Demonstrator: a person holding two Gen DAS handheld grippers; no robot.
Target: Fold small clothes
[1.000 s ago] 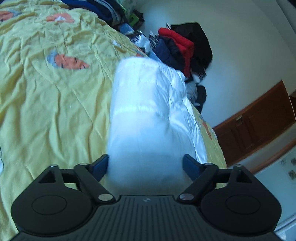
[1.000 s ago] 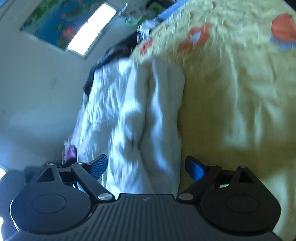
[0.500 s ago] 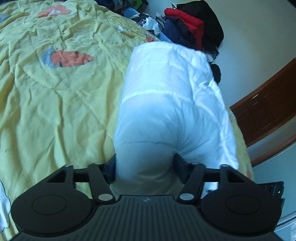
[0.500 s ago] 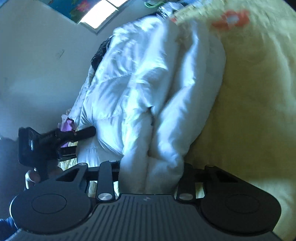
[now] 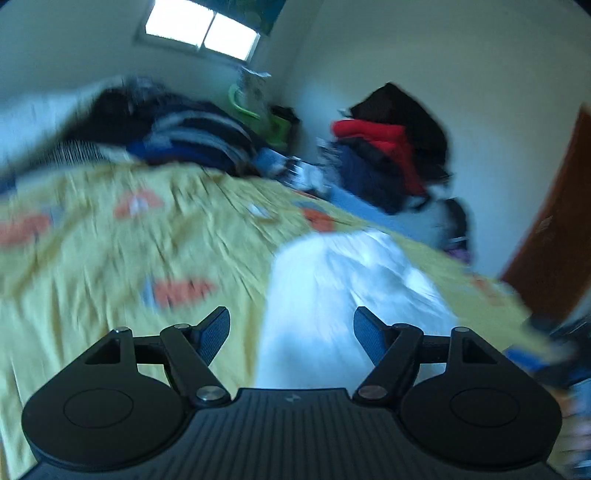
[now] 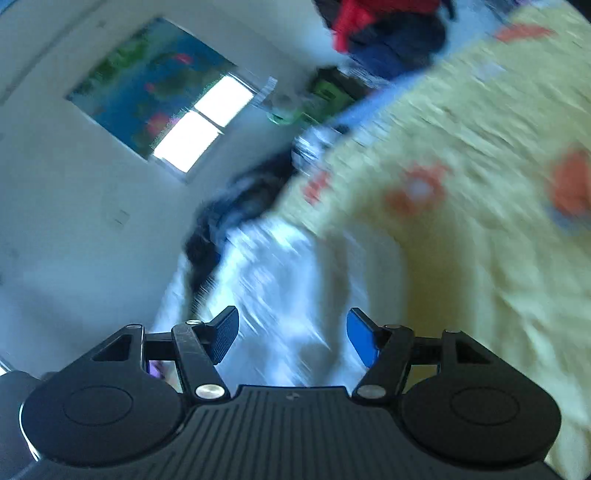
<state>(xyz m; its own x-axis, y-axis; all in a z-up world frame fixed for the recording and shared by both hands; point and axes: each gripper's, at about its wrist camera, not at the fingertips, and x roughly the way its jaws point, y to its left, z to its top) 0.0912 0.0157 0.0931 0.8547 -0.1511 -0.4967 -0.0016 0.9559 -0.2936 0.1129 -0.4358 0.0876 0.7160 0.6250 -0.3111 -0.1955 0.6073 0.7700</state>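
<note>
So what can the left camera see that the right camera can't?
Only the left wrist view shows the brown wooden door. Only the right wrist view shows the whole colourful picture beside the window. Both show the white garment on the yellow bedspread, the red jacket, and their own gripper, open.

White padded garment (image 5: 332, 288). Yellow bedspread (image 5: 92, 266) carrying orange motifs. Blue pads on black left gripper (image 5: 291, 334) and right gripper (image 6: 292, 338). Red jacket (image 5: 376, 136) over navy clothing, far right.
</note>
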